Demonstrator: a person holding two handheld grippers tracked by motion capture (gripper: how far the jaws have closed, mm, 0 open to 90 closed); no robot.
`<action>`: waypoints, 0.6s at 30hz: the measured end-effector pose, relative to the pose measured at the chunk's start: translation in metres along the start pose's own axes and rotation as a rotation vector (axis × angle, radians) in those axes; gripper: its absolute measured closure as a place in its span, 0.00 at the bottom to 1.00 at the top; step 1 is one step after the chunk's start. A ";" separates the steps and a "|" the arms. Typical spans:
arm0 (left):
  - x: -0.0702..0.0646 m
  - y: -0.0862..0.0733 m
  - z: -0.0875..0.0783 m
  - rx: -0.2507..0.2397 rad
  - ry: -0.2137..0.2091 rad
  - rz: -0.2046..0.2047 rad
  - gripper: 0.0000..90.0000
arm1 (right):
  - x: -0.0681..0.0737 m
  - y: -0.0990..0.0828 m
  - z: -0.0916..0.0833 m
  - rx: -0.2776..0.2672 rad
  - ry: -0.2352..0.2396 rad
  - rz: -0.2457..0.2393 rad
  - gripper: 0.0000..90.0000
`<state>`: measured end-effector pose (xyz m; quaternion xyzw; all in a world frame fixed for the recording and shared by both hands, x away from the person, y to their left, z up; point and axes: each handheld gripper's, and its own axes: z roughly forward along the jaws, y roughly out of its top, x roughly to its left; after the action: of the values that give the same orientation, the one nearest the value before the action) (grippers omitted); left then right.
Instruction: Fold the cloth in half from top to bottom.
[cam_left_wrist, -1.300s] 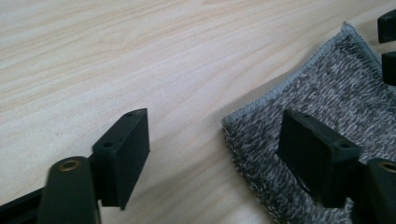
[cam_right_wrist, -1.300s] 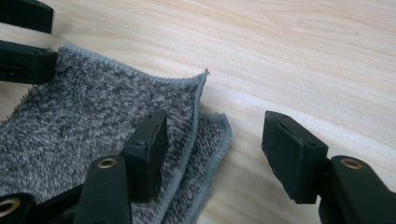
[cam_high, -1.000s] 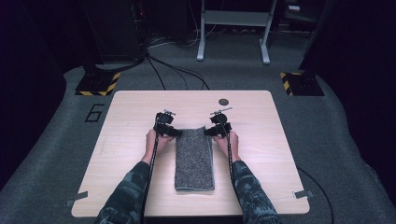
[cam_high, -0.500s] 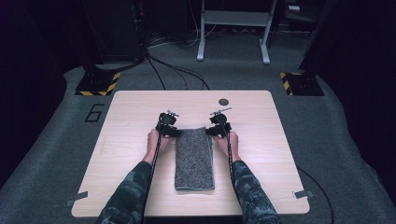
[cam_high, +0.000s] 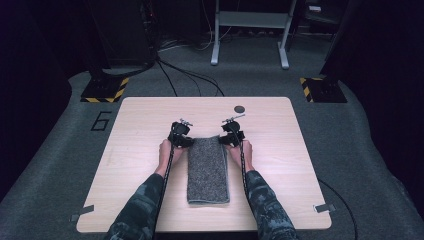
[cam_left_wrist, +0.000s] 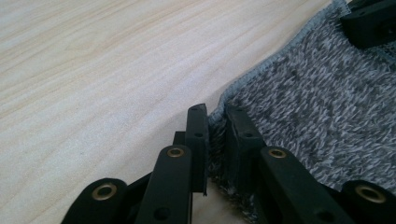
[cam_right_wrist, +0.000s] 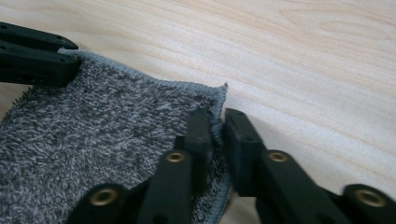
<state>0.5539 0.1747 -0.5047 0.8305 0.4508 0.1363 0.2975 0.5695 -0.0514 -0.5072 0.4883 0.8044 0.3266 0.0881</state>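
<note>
A single grey towel (cam_high: 207, 170) lies folded into a long strip on the middle of the wooden table (cam_high: 140, 115), its long axis running from the person's near edge straight away toward the far edge. Its pile is mottled light and dark grey, with a stitched hem along the border. Two grippers meet it at its far end, one at each corner. The left gripper (cam_high: 181, 140) has its jaws closed narrowly on the far left corner, the hem pinched between them with cloth bunched in the gap, as the left gripper view shows (cam_left_wrist: 215, 135). The right gripper (cam_high: 231, 139) has its jaws likewise drawn narrow on the far right corner, the hem caught between them in the right gripper view (cam_right_wrist: 217, 133). Each gripper is held by one hand, the left hand (cam_high: 166, 151) and right hand (cam_high: 241, 152) resting just beside the towel's long edges, sleeves in a dark patterned fabric. One small dark round disc (cam_high: 239, 108) sits on the table near the far edge, well apart from the towel. On the grey floor left of the table the numeral "6" (cam_high: 101, 121) is marked. Two black-and-yellow striped bases (cam_high: 105, 91) stand on the floor beyond the far corners.
</note>
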 end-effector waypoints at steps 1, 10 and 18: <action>0.000 0.000 0.000 -0.002 -0.005 -0.002 0.92 | -0.001 0.000 0.000 0.002 0.006 0.006 0.96; -0.005 -0.003 0.000 -0.023 0.018 0.025 0.97 | -0.002 -0.006 -0.003 -0.027 0.016 -0.009 0.99; -0.005 -0.003 -0.008 -0.055 0.004 0.023 0.97 | -0.002 -0.006 -0.014 -0.075 0.012 -0.029 0.99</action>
<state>0.5451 0.1746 -0.5003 0.8267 0.4381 0.1537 0.3176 0.5594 -0.0608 -0.5009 0.4711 0.7992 0.3580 0.1061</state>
